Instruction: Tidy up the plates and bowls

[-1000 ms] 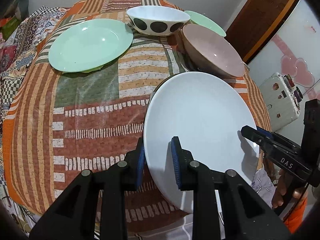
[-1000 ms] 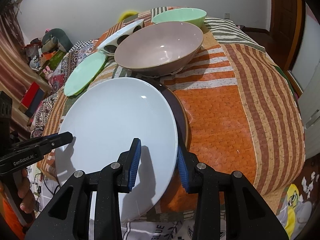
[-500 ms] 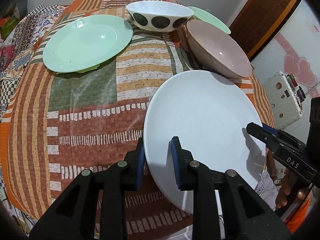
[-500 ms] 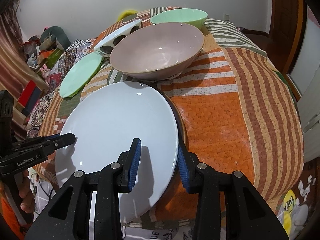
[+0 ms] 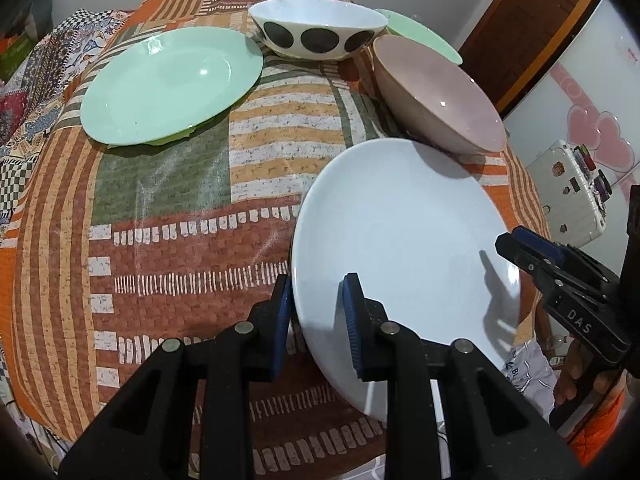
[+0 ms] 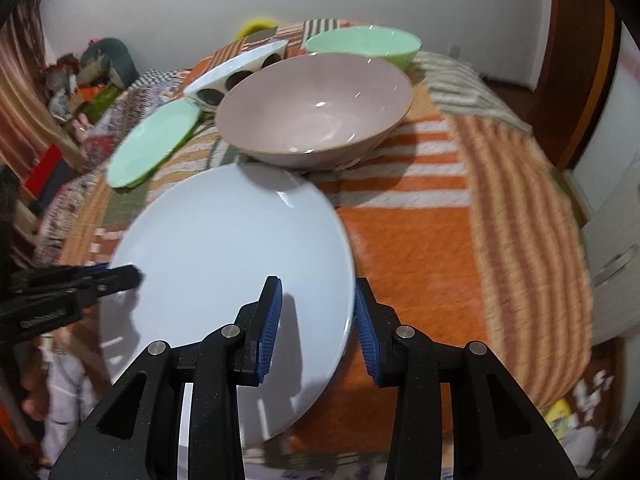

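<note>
1. One white plate (image 5: 404, 240) hangs tilted over the near edge of the table (image 5: 168, 256), just in front of the pink bowl (image 5: 440, 92).
2. Its left rim sits between the blue pads of the left gripper (image 5: 318, 312), which is clamped on it.
3. Its right rim lies inside the right gripper (image 6: 318, 320); the jaws look slightly apart there, and whether the pads press I cannot tell.
4. Farther off stand a green plate (image 5: 168, 84) at far left, a spotted bowl (image 5: 320, 32) and a green bowl (image 6: 362, 46).
5. Compared with a second ago, the dark plate that lay under the white one is out of sight, and the right view has blurred.
</note>
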`<action>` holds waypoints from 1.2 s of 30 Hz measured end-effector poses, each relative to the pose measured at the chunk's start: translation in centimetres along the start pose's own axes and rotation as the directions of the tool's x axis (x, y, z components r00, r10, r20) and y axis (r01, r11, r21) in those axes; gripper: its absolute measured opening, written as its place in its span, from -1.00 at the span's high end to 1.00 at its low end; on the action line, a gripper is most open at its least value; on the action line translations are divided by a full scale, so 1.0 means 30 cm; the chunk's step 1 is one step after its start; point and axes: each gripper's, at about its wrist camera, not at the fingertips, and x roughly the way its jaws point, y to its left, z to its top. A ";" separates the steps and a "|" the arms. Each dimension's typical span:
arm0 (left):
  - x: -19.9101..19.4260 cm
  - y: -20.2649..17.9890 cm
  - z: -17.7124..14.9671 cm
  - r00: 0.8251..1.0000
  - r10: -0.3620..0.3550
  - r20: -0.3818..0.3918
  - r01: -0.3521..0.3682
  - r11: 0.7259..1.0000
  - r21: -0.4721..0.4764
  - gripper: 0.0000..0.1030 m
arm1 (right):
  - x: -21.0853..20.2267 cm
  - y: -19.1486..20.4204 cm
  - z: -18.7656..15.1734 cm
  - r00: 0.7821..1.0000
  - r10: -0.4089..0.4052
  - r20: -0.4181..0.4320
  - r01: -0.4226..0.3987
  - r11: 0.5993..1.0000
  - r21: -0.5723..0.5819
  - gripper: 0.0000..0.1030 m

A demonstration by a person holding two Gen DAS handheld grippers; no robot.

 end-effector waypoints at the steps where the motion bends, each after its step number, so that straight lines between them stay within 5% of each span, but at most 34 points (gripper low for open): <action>1: -0.001 -0.001 0.001 1.000 0.002 0.001 -0.002 1.000 0.002 0.53 | -0.002 -0.002 0.004 1.000 0.001 0.002 -0.001 1.000 -0.004 0.33; 9: -0.071 -0.003 0.021 0.999 0.004 0.053 -0.005 1.000 0.015 0.52 | -0.022 -0.004 0.011 1.000 0.017 0.004 -0.017 1.000 0.003 0.32; 15: -0.180 0.001 0.034 0.991 0.035 0.126 -0.040 0.998 0.043 0.33 | -0.074 0.028 0.036 0.998 0.054 0.033 -0.054 0.999 0.000 0.29; 26: -0.381 0.097 0.096 0.940 0.155 0.304 -0.176 0.983 0.045 -0.19 | -0.140 0.186 0.156 0.976 0.174 0.134 -0.167 0.984 -0.062 -0.10; 36: -0.328 0.349 0.202 0.939 0.227 0.260 -0.213 0.974 -0.081 -0.24 | -0.011 0.339 0.263 0.963 0.247 0.107 -0.235 0.965 -0.113 -0.11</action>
